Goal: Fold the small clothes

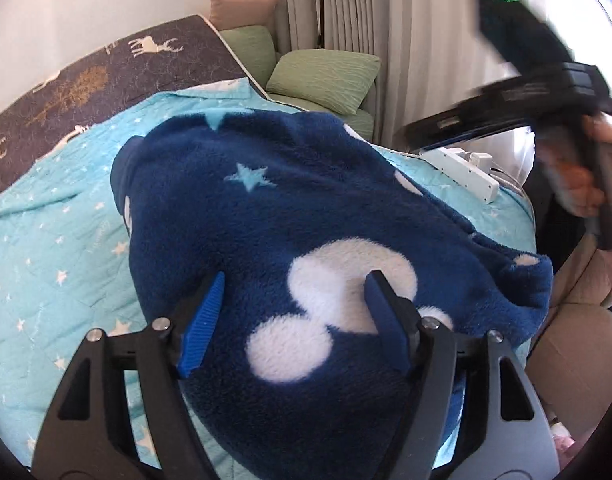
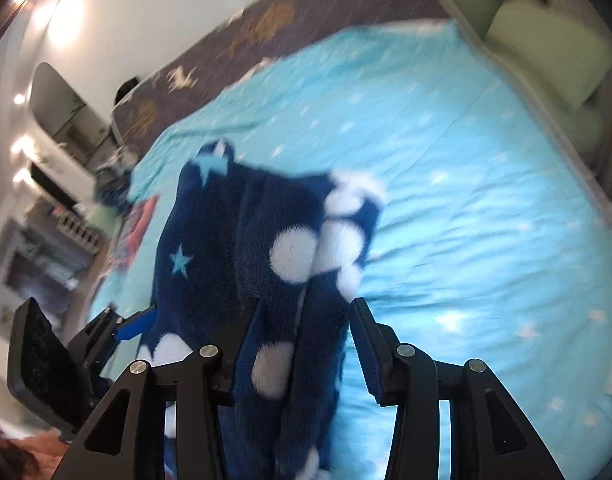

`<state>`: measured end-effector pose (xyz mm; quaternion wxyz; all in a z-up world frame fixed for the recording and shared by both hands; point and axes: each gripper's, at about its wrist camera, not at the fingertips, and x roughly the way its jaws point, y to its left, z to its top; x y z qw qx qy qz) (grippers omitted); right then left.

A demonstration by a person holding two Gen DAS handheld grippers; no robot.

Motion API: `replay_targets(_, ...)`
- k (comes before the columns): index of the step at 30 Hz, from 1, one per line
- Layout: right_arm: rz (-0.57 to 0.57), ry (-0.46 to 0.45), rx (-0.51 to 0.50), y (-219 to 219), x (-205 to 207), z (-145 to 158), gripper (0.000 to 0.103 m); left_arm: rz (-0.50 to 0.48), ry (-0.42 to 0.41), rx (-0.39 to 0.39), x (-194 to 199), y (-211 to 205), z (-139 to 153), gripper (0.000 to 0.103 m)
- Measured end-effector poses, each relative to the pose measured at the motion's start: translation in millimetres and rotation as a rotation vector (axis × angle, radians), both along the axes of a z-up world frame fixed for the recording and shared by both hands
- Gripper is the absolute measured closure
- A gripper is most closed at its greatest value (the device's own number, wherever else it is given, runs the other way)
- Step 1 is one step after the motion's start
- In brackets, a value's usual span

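Note:
A navy fleece garment with white blobs and light-blue stars lies on a turquoise star-print bedspread. My left gripper is open, its blue-padded fingers spread over the garment's near part, touching the fleece. In the right wrist view the same garment is bunched and partly lifted. My right gripper is open, with a fold of fleece hanging between its fingers. The left gripper also shows in the right wrist view at the garment's left edge. The right gripper's body is blurred at upper right.
A dark deer-print blanket lies along the bed's far side. Green cushions and a tan pillow sit by the curtains. A white power strip lies at the bed's right edge. A red-pink item lies left of the garment.

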<state>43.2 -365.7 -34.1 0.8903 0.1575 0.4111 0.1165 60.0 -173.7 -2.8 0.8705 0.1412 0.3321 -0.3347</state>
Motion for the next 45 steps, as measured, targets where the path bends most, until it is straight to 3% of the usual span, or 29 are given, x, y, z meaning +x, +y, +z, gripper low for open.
replay_targets(5, 0.156, -0.121, -0.022, 34.5, -66.5, 23.9, 0.071, 0.007, 0.021, -0.023, 5.6, 0.2, -3.9, 0.027)
replay_targets(8, 0.235, -0.038, -0.094, 70.0, -78.0, -6.2, 0.071, 0.014, 0.012, -0.016, 3.6, -5.7, -6.8, 0.025)
replay_targets(11, 0.188, 0.074, -0.198, 83.3, -71.7, -52.8, 0.072, -0.014, 0.046, -0.031, 4.4, -7.1, -9.0, 0.02)
replay_targets(14, 0.13, 0.099, -0.159, 80.5, -66.3, -82.5, 0.072, -0.023, 0.011, 0.015, -2.1, -14.4, -12.0, 0.018)
replay_targets(20, 0.099, 0.059, -0.206, 92.2, -75.6, -80.1, 0.07, -0.01, 0.015, 0.022, -0.3, -14.4, -14.6, 0.017)
replay_targets(26, 0.105, 0.076, -0.209, 90.7, -71.0, -66.0, 0.07, 0.012, 0.013, 0.001, -3.8, -5.8, -7.7, 0.017)
replay_targets(31, 0.021, -0.079, -0.216, 77.8, -85.3, -17.6, 0.072, 0.019, 0.043, -0.117, -11.6, 24.9, 19.6, 0.019)
replay_targets(34, 0.05, -0.135, -0.194, 83.4, -87.9, -5.7, 0.07, 0.024, 0.037, -0.139, -17.5, 40.2, 23.7, 0.019)
replay_targets(36, 0.083, -0.1, -0.188, 89.9, -79.3, -15.5, 0.069, 0.019, 0.08, -0.123, -15.6, 43.3, 11.4, 0.019)
replay_targets(39, 0.098, 0.072, -0.235, 103.4, -58.4, -61.9, 0.069, 0.032, 0.176, -0.049, -6.8, 37.9, -27.3, 0.018)
replay_targets(40, 0.105, 0.113, -0.26, 108.2, -51.4, -79.2, 0.069, 0.048, 0.172, -0.019, -5.6, 35.4, -42.3, 0.017)
replay_targets(42, 0.106, 0.096, -0.278, 112.7, -47.5, -92.6, 0.068, 0.068, 0.173, -0.023, -4.0, 37.0, -59.7, 0.013)
replay_targets(45, 0.095, 0.089, -0.268, 112.9, -51.3, -90.0, 0.067, 0.066, 0.257, -0.078, 7.2, 45.2, -60.8, 0.013)
